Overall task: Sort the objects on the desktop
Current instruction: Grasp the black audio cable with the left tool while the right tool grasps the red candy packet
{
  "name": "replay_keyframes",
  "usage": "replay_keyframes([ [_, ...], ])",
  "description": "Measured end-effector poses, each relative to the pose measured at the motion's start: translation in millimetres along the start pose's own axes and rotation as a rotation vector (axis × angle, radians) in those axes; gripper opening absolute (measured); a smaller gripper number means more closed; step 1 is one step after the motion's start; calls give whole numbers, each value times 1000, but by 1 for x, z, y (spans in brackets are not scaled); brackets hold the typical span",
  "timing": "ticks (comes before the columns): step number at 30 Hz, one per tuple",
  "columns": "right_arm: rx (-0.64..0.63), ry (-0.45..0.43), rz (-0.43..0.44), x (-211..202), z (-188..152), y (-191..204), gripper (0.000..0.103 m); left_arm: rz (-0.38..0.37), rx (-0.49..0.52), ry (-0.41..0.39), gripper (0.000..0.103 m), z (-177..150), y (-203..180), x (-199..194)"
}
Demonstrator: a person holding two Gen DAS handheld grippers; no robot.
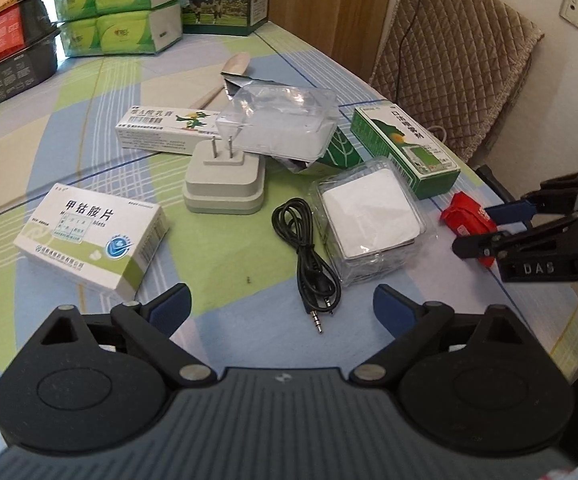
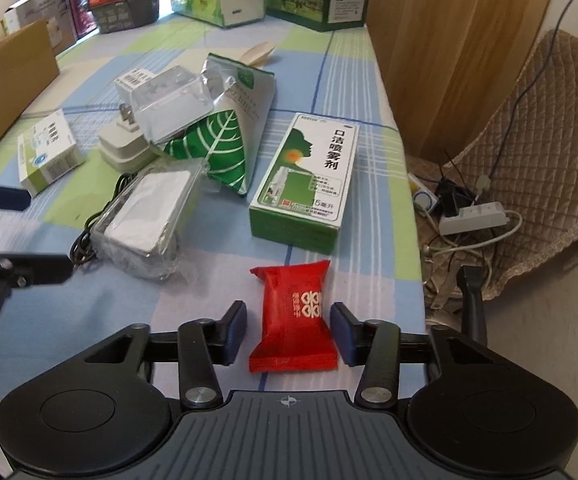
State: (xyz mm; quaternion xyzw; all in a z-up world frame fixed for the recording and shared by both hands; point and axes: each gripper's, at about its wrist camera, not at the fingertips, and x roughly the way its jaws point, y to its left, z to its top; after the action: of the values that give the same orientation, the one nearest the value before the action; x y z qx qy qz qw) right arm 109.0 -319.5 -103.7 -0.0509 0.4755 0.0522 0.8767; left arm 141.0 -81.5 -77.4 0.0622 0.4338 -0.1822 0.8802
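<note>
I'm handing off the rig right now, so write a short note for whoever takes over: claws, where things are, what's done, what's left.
Right claw: open, fingers either side of the red candy packet near the table's right edge, not yet closed.
Left claw: open, empty, hovering just short of the black audio cable.
Still loose mid-table: white-and-green medicine box, ointment box, green spray box, plug adapter, wrapped white square box, green leaf-print pouch with a clear plastic tray on it.
Done: nothing looks sorted.
Left: close on the candy, then group everything else.
</note>
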Motion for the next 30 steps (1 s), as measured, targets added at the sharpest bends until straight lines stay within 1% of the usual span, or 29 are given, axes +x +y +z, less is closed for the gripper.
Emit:
replay_keyframes([
  [3,3,2,2,0,3,1,32,6,40,7,82,0,-4,6],
  [7,5,12,8,2,6,4,31,-9,44,-4,70,1,-6,10],
  [8,4,16,12,2,6,4,31,-18,46,-8,69,2,-7,11],
  [11,2,21,24,1,8,7,30,-37,59,-11,58,4,-10,15],
  [13,2,22,27,0,8,9,30,-50,71,-7,42,4,-11,17],
  [14,6,22,31,-2,9,10,30,-56,74,-3,39,4,-11,17],
  [16,15,23,41,-4,10,11,29,-53,77,3,21,2,-11,15],
  [19,20,41,52,-7,11,15,29,-38,71,16,21,-5,-9,8],
  [23,29,58,71,-14,10,21,29,-5,42,53,21,-20,-1,-9],
  [26,21,68,79,-22,9,30,29,4,23,74,21,-32,2,-23],
  [29,6,67,91,-28,7,40,28,25,17,76,21,-41,3,-32],
  [30,2,68,93,-30,6,43,28,29,16,68,24,-43,4,-34],
])
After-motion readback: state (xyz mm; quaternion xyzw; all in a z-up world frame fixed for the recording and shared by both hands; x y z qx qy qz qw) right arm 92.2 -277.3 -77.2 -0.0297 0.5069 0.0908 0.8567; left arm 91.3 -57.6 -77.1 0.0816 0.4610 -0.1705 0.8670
